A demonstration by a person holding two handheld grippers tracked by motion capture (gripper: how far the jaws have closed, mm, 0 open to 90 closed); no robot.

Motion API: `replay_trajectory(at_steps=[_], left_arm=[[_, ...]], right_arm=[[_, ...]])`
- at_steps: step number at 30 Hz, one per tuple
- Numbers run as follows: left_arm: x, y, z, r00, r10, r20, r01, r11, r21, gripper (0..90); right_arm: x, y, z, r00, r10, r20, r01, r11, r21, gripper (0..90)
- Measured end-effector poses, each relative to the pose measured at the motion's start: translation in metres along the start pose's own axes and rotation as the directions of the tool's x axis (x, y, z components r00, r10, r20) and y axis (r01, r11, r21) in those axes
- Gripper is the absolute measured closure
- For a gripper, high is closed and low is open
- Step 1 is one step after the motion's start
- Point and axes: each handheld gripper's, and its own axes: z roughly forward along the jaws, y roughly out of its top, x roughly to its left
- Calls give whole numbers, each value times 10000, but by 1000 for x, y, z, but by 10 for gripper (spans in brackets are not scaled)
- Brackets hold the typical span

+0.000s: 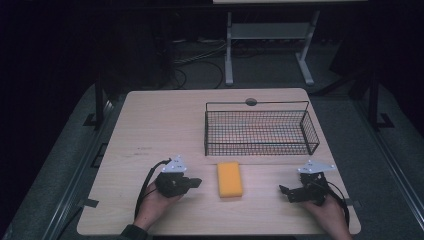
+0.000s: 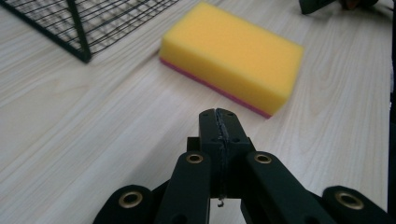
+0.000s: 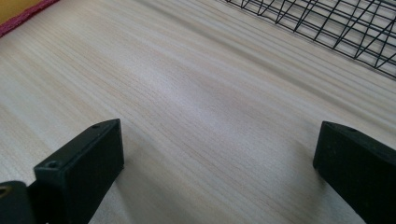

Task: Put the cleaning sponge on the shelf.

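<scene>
Basket (image 1: 260, 131) holds nothing; left gripper (image 1: 196, 182) pressed together, right gripper (image 1: 284, 191) spread.

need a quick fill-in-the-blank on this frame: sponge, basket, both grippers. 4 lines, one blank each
1. The yellow rectangular sponge with a pink underside lies on the light wooden table, between the two ____.
2. The black wire mesh basket holds ____.
3. The left gripper has its jaws ____.
4. The right gripper has its jaws ____.

Missing words: grippers; nothing; shut; open
</scene>
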Motion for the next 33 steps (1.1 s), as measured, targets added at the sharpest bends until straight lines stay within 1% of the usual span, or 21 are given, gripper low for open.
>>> replay_trajectory(at_steps=[3,5,8,11,12,13,16,19,20,23,29,33], left_arm=[[-4,3,6,9997,214,149,-215,9997,86,897],[-6,5,10,9992,281,281,-284,9995,126,897],[-9,7,15,9987,351,367,-356,9993,135,897],[-14,11,23,9973,489,545,-501,9986,194,897],[-14,11,23,9973,489,545,-501,9986,194,897],[-16,13,28,9964,573,623,-588,9980,223,897],[-20,15,34,9949,678,752,-702,9971,292,897],[-22,17,37,9940,741,807,-768,9965,314,897],[-25,19,41,9926,806,903,-839,9959,339,897],[-28,21,46,9909,918,984,-958,9947,364,897],[-32,25,52,9887,958,1149,-1003,9944,341,898],[-36,27,57,9868,1054,1231,-1102,9934,330,898]], right_arm=[[0,0,0,10000,-2,1,2,10000,0,11],[0,0,0,10000,6,2,-6,10000,3,11],[0,0,0,10000,5,4,-5,10000,8,11],[0,0,0,10000,1,1,-1,10000,2,11],[0,0,0,10000,1,1,-1,10000,2,11],[0,0,0,10000,6,1,-6,10000,5,11],[0,0,0,10000,4,3,-4,10000,7,11],[0,0,0,10000,6,1,-6,10000,5,11],[0,0,0,10000,5,2,-5,10000,3,11],[0,0,0,10000,-5,3,5,10000,4,12],[0,0,0,10000,0,2,0,10000,4,11],[0,0,0,10000,1,3,-1,10000,3,11]])
